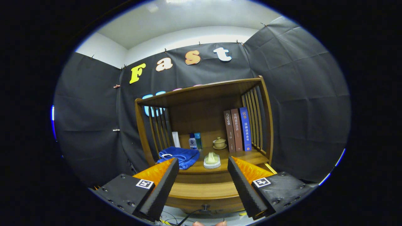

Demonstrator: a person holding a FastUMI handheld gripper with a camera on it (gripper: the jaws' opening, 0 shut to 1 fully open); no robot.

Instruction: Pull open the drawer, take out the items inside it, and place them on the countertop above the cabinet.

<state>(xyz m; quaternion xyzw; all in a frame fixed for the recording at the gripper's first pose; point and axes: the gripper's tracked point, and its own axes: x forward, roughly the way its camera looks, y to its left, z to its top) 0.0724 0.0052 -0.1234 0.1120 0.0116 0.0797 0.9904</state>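
Observation:
A wooden cabinet stands against the booth wall, and its countertop lies beyond my fingers. The drawer front sits below the countertop, between my fingers, with a small dark knob at its lower middle. The drawer's inside is hidden. My gripper is open and holds nothing; its fingers stand wide apart in front of the cabinet, apart from the drawer. On the countertop lie a crumpled blue towel and a white dish with a pale object.
At the back of the countertop stand a white tube, two small bottles, a lidded cup on a saucer and three upright books. Slatted sides and a top board enclose the shelf. A person's fingertips and cables show below the knob.

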